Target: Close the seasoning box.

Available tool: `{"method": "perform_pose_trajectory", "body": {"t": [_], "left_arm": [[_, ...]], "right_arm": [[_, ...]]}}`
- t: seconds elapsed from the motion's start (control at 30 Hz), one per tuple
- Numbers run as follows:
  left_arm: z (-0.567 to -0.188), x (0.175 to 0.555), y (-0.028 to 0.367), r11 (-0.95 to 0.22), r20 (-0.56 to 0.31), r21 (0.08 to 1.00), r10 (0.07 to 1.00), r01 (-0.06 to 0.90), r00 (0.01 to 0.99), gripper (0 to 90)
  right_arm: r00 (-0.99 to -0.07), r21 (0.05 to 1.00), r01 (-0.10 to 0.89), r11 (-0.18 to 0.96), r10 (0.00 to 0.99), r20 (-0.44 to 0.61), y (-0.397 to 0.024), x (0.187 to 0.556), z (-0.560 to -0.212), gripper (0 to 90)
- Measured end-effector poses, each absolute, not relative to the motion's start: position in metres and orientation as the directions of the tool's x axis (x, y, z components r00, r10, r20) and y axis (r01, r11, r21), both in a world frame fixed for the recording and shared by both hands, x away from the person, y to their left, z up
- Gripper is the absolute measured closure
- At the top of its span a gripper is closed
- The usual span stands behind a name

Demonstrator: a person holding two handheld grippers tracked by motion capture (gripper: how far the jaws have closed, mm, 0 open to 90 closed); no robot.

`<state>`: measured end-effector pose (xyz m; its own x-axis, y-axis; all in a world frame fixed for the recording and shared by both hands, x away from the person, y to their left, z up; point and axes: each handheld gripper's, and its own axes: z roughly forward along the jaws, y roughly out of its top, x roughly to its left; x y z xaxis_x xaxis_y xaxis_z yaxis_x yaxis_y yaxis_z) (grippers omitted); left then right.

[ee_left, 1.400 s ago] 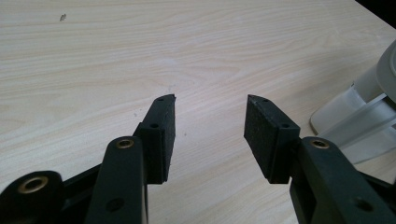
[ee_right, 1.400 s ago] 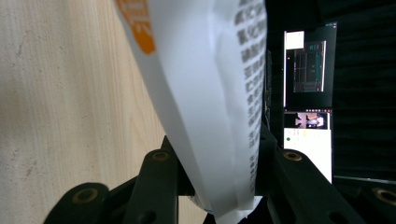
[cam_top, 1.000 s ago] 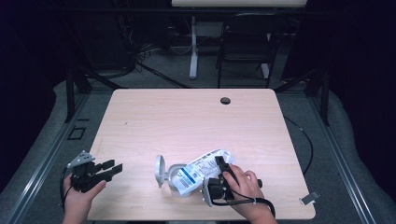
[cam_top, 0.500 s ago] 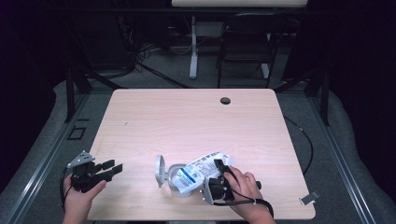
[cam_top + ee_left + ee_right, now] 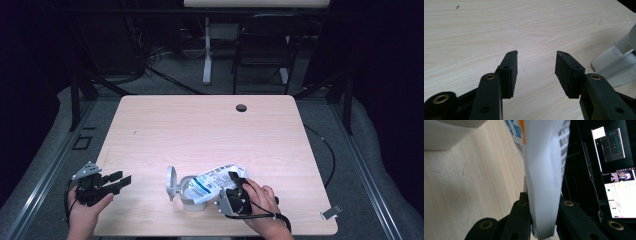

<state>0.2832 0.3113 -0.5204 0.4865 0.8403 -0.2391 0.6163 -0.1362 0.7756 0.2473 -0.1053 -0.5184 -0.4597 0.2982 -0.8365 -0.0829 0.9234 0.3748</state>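
We saw the left gripper (image 5: 122, 181) at the table's (image 5: 210, 125) near-left edge, jaws apart over bare wood. Right of it stood a white container (image 5: 186, 192), lid (image 5: 170, 181) flipped up. The right gripper (image 5: 239, 181), jaws just closing, clamped the printed pouch (image 5: 216, 179) lying across that container.

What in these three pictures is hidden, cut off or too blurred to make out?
- White container, high view: its inside is covered by the printed packet.
- Packet print, right gripper view: blurred, unreadable.
- Right tongs, high view: tips hidden by packet and hand.
- White container, left gripper view: cut off by the right edge.
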Motion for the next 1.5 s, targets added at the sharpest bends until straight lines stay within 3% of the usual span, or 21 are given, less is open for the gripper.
{"method": "perform_pose_trajectory", "body": {"t": [1.13, 1.5], "left_arm": [[-0.532, 0.284, 0.31, -0.166, -0.22, 0.748, 0.851, 0.642, 0.476, 53.2], [-0.533, 0.281, 0.317, -0.161, -0.215, 0.74, 0.864, 0.653, 0.456, 53.2]], "right_arm": [[-0.58, 0.707, -0.005, 0.707, 0.574, -0.578, -0.113, 0.245, -0.522, 84.4], [-0.585, 0.768, 0.013, 0.64, 0.628, -0.513, -0.118, 0.25, -0.526, 84.4]]}}
